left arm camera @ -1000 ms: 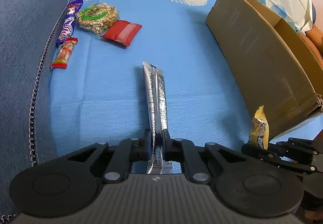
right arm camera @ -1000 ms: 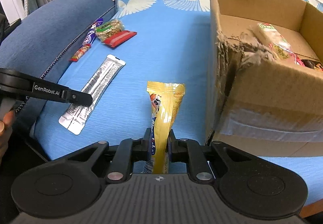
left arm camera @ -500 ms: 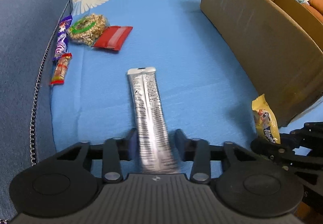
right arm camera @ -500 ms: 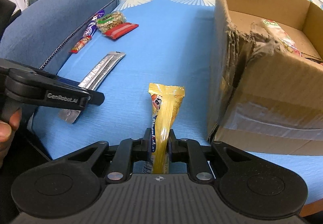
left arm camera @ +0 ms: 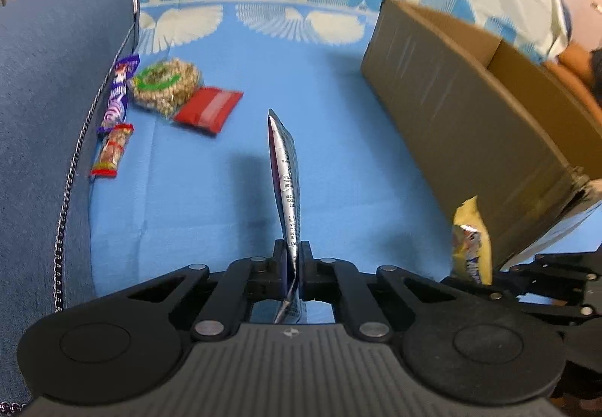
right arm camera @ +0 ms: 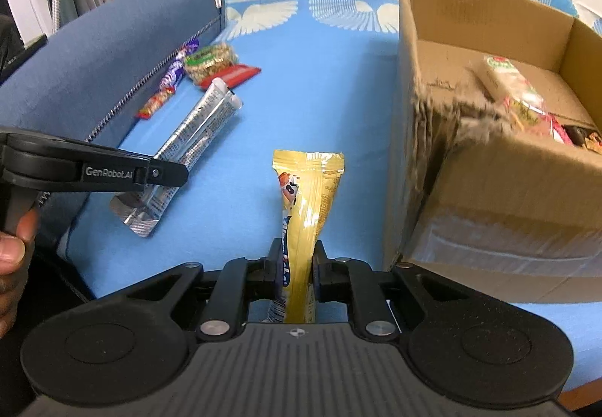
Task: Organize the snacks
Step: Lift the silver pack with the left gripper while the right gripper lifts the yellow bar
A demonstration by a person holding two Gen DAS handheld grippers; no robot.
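Note:
My left gripper (left arm camera: 292, 259) is shut on a long silver snack packet (left arm camera: 284, 169), held edge-up above the blue sheet; the packet also shows in the right wrist view (right arm camera: 195, 138), where the left gripper (right arm camera: 158, 174) is seen from the side. My right gripper (right arm camera: 294, 266) is shut on a yellow snack bar (right arm camera: 306, 199), which also shows in the left wrist view (left arm camera: 470, 244). The cardboard box (right arm camera: 489, 153) stands to the right with several snacks inside (right arm camera: 523, 105); it also shows in the left wrist view (left arm camera: 470, 108).
Several loose snacks lie at the far left by the blue cushion (left arm camera: 49, 116): a purple bar (left arm camera: 118, 93), a nut bag (left arm camera: 165, 86), a red packet (left arm camera: 209, 108) and a small red-yellow bar (left arm camera: 111, 150). The box's near corner (right arm camera: 444, 112) is torn.
My left gripper was shut on the silver packet, opened half a second ago, and is shut on it again, lifted and edge-up. My right gripper kept hold of the yellow bar.

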